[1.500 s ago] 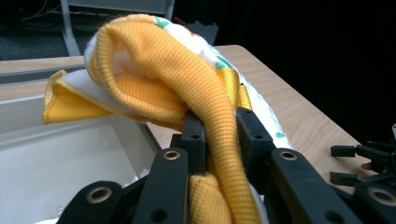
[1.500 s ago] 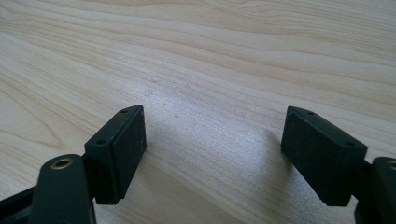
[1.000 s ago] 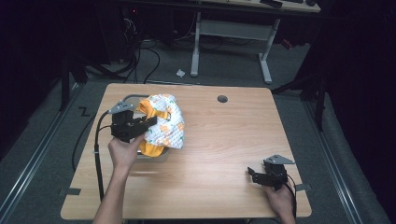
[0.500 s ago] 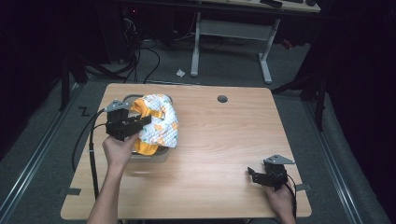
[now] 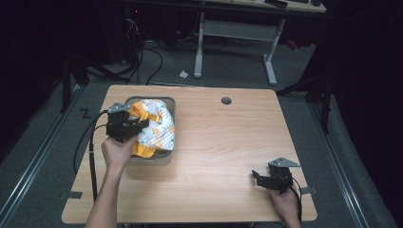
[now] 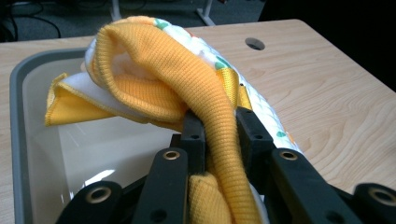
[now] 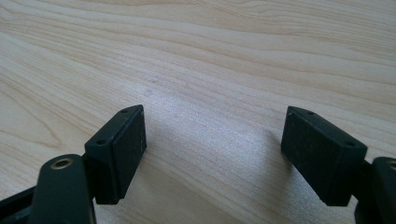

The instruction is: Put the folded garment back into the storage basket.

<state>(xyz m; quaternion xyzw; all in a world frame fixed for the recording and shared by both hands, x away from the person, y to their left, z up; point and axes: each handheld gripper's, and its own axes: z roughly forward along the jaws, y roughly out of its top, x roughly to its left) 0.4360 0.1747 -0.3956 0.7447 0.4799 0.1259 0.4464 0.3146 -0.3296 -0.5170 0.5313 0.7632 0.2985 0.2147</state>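
while the left gripper [image 6: 218, 135] pinches the orange rib of the cloth [image 5: 157, 127] over the grey bin [image 5: 151, 159], lower the bundle straight down so the part draped over the near-right rim slides inside; release only once the bulk sits below the rim. the right gripper [image 7: 212, 154] rests wide open on the table [image 5: 228, 142], well apart.

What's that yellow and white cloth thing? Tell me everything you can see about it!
The cloth is soft and bunched up. One side is yellow ribbed knit, the other quilted white with small orange and green prints. The left gripper is shut on a yellow fold, holding the bundle over the grey bin, with its right edge draped over the bin's rim toward the wooden table.
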